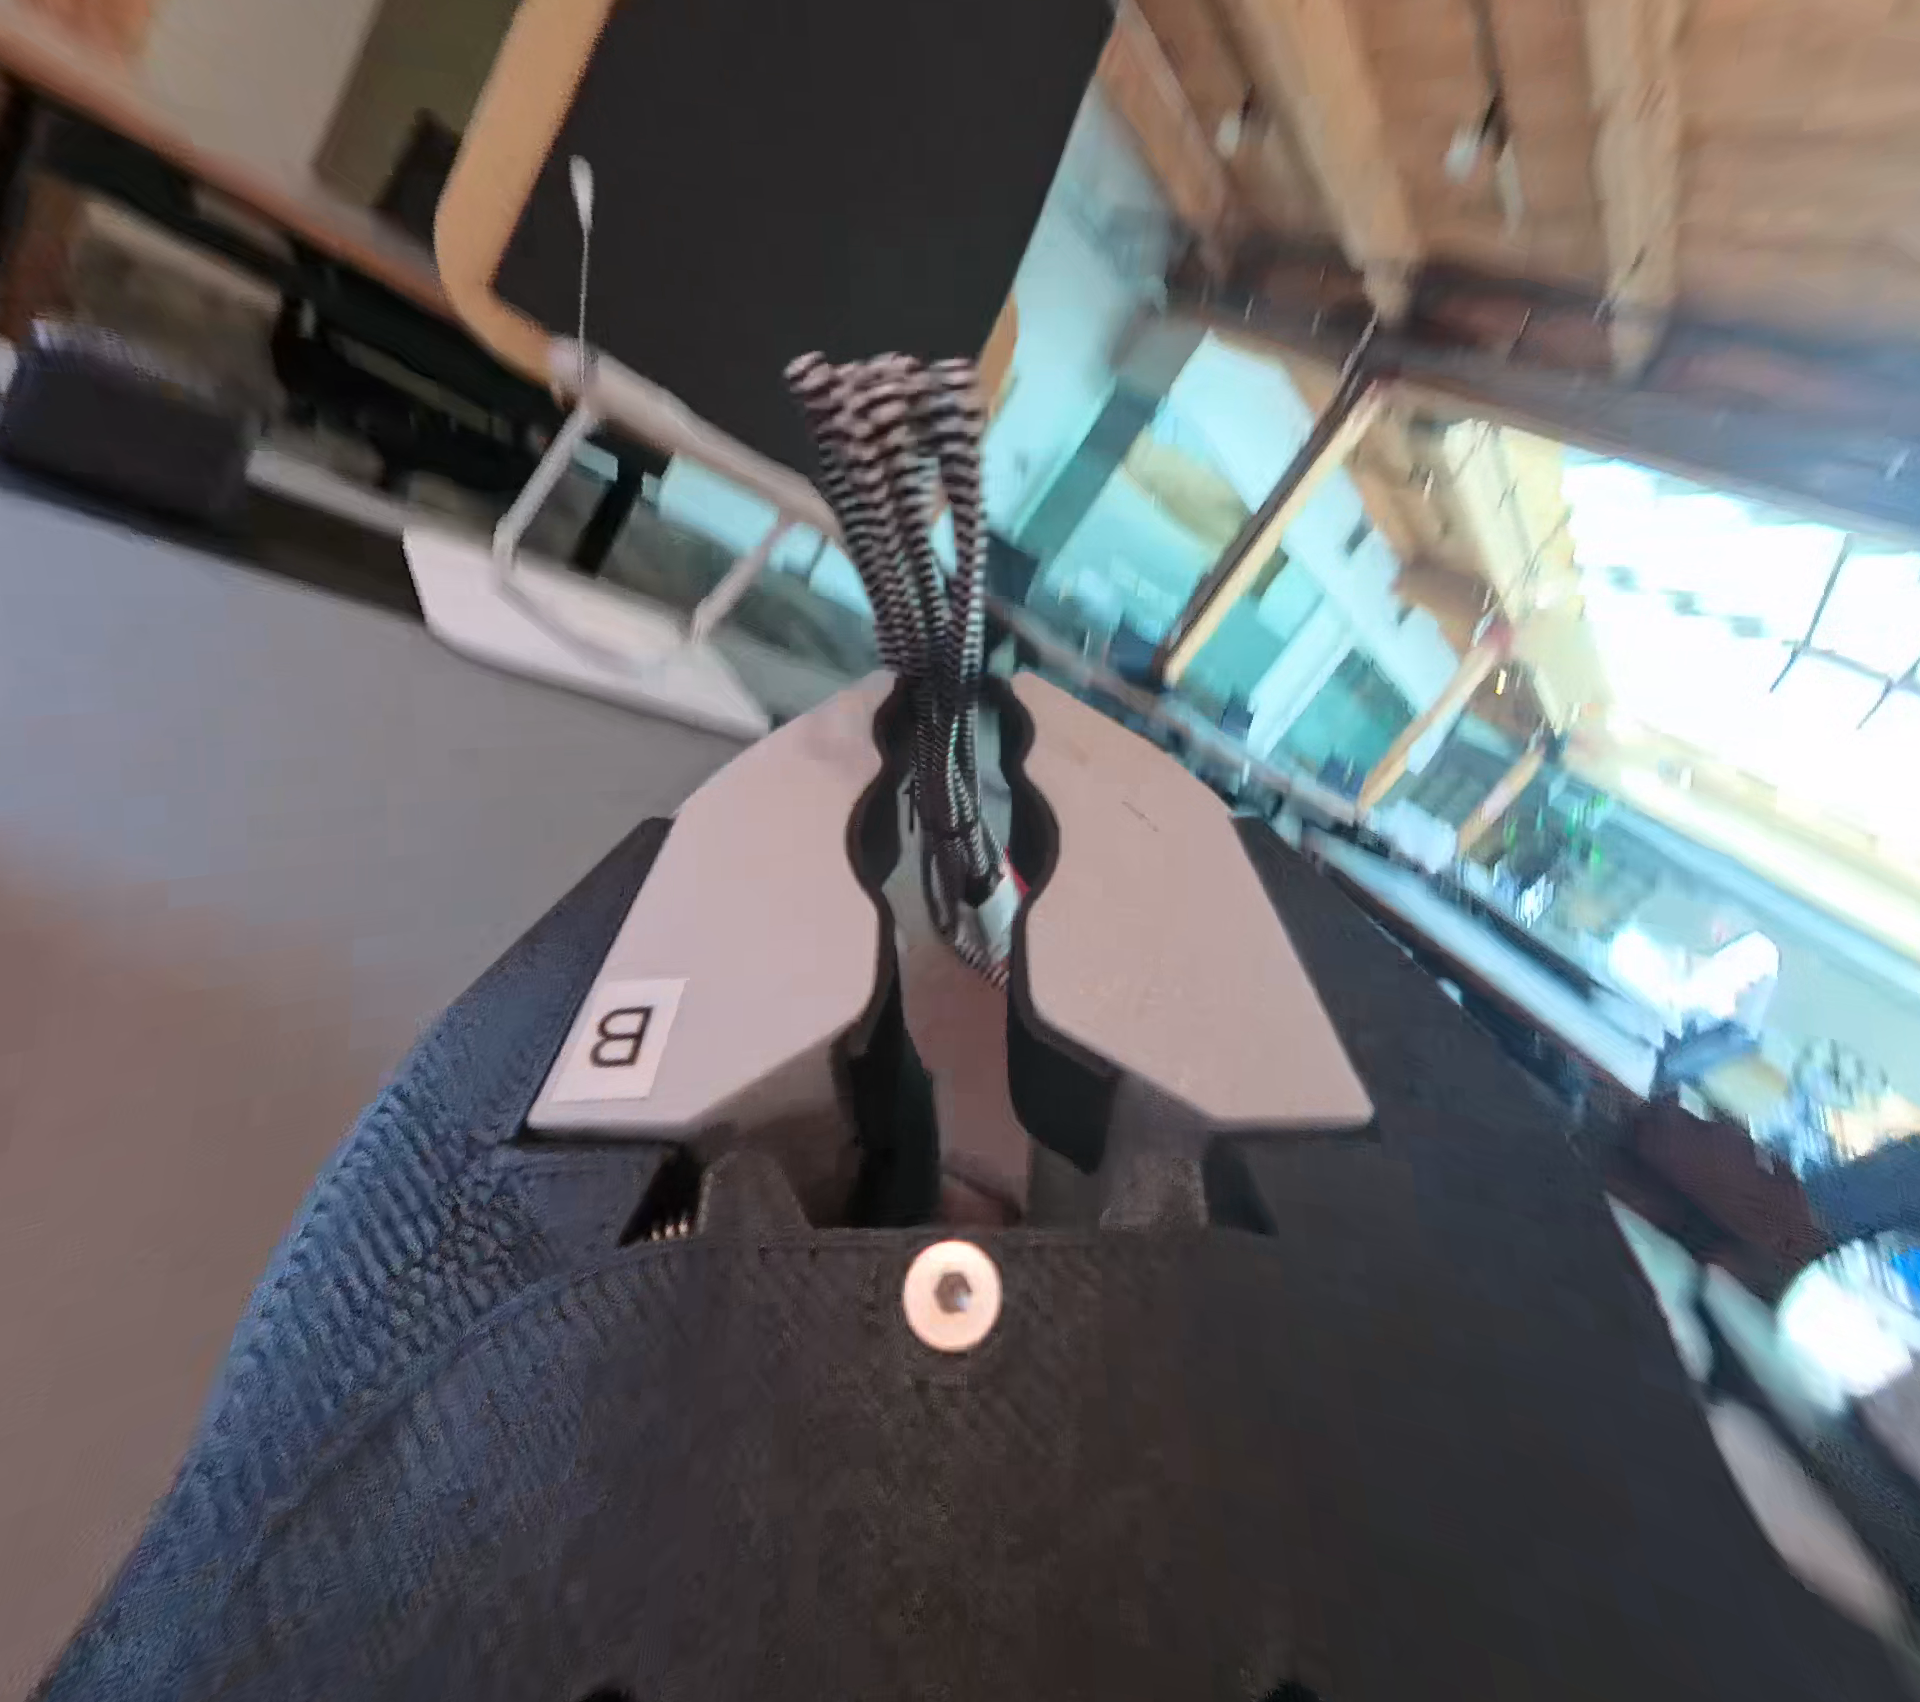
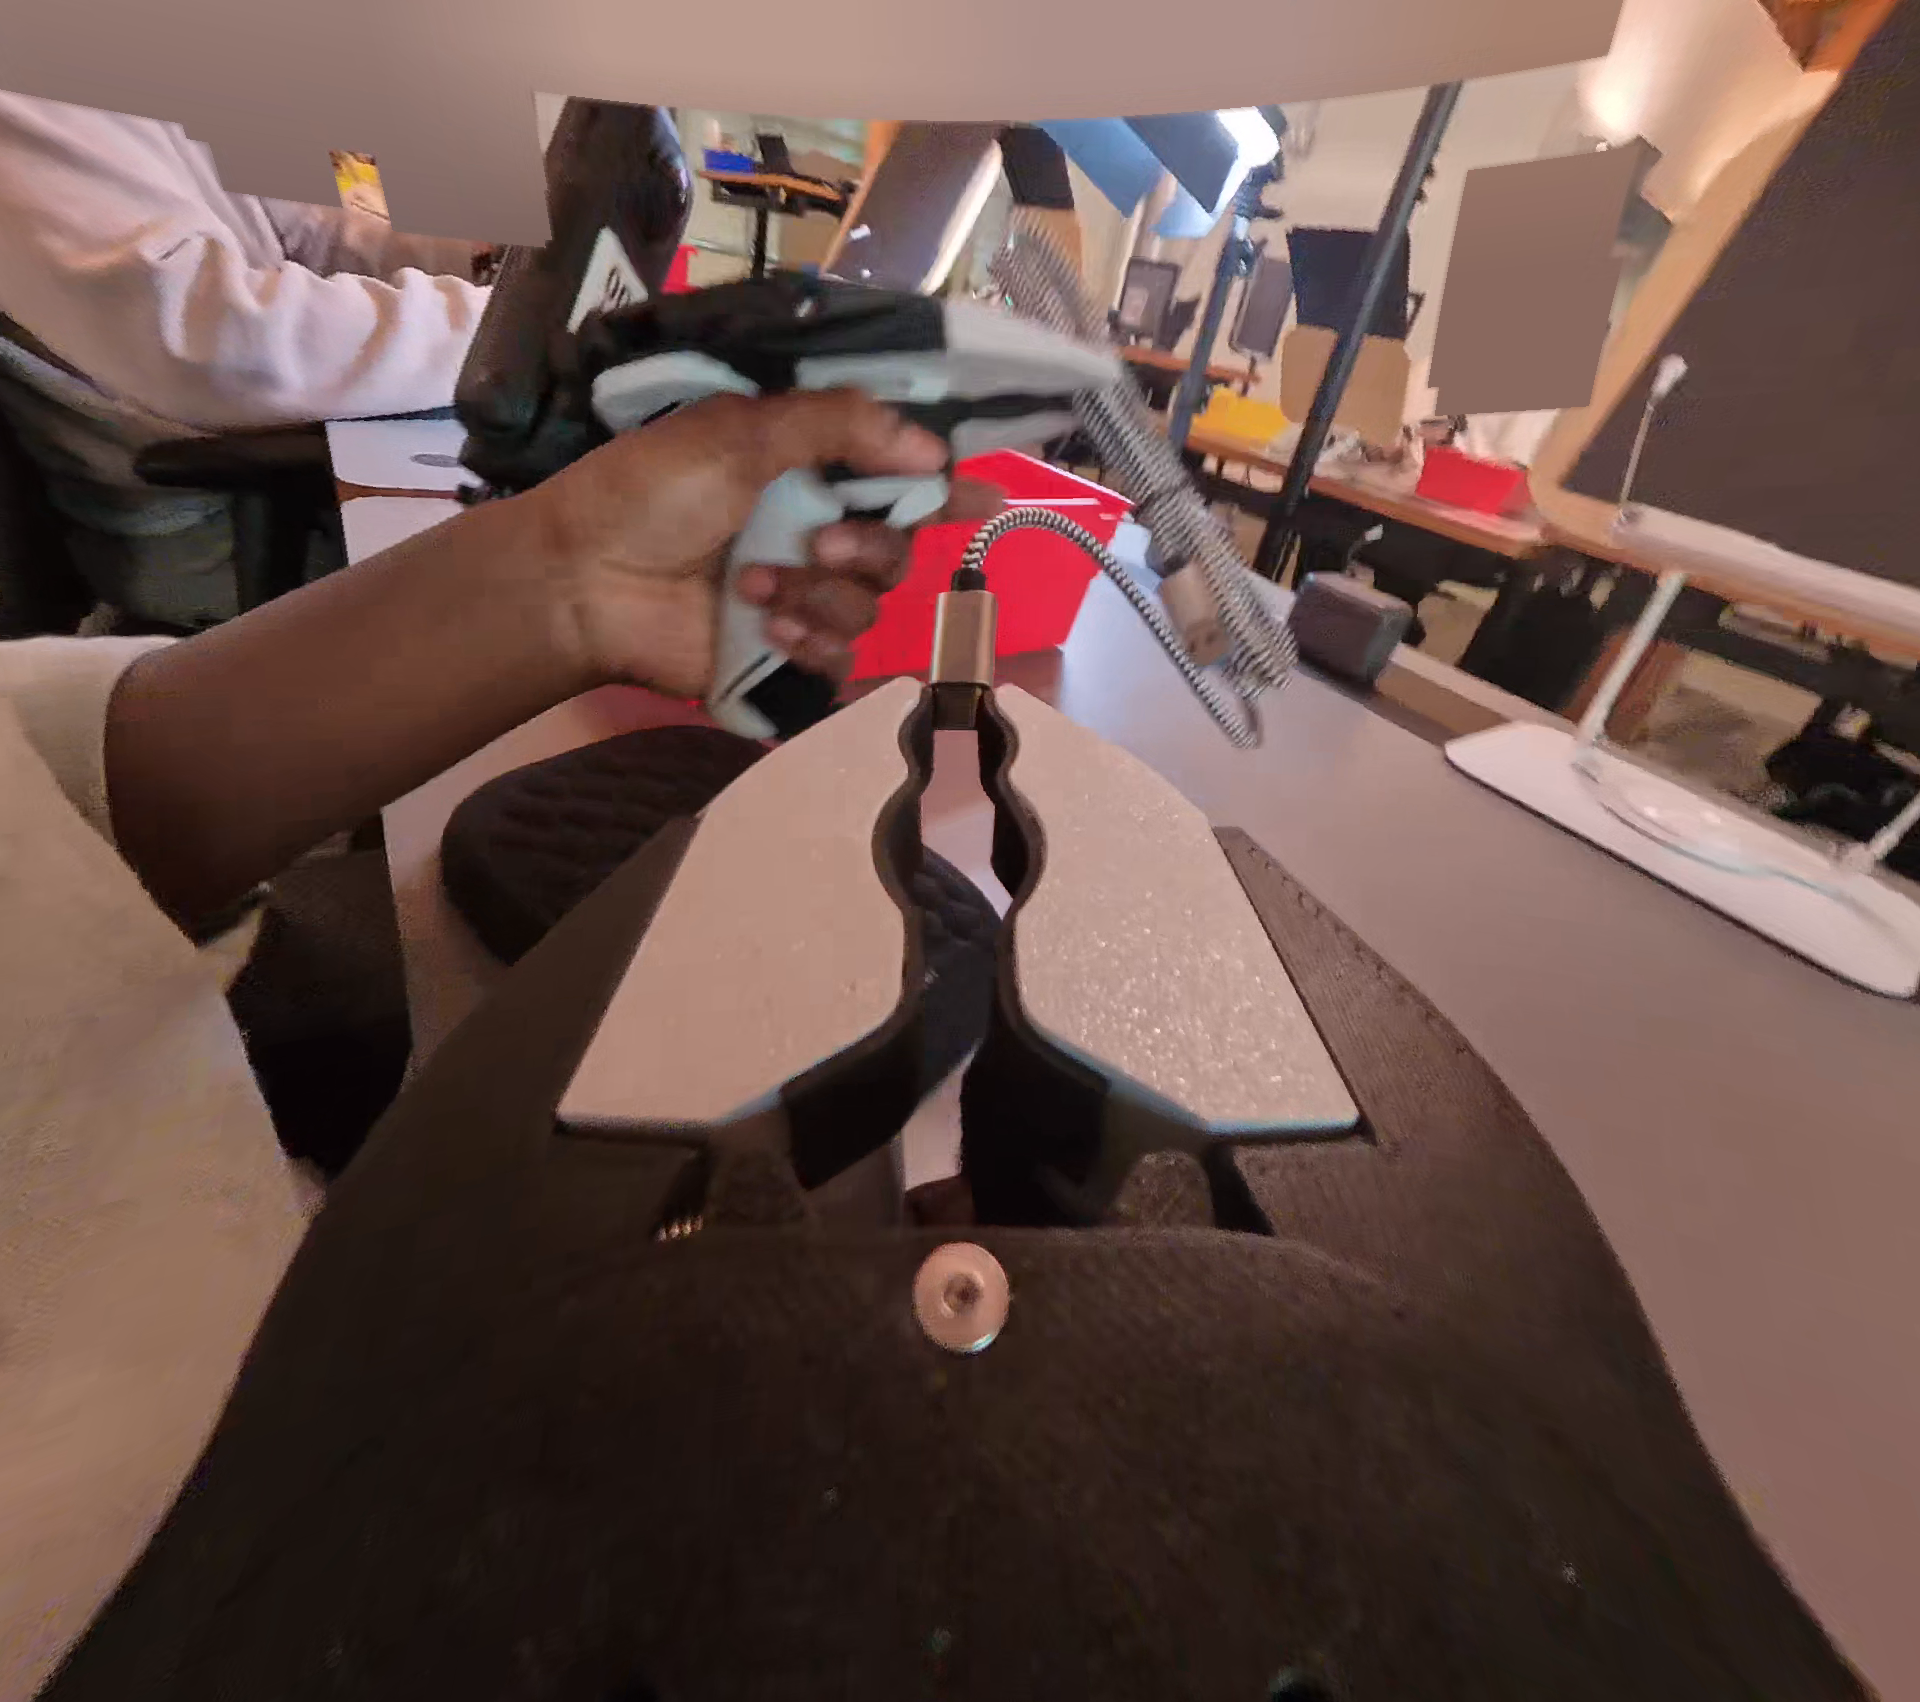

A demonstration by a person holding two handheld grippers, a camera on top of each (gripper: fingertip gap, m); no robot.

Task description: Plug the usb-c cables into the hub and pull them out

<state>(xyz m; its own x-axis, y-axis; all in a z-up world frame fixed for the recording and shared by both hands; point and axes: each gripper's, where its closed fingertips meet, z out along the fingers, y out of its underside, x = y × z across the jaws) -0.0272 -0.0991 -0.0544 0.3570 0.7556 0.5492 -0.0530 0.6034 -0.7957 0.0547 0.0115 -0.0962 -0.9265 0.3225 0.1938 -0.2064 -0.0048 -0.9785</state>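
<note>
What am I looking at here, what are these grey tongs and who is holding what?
There is no robot. A person holds a hand-operated tool in each hand, and each tool carries its own camera looking along its tongs. In the left view, the left tongs are shut on a bundle of braided cables. In the right view, the right tongs pinch the metal plug of one braided cable. Beyond, the person's hand grips the other tool. On the grey table sit a red bin and a white stand base.
</note>
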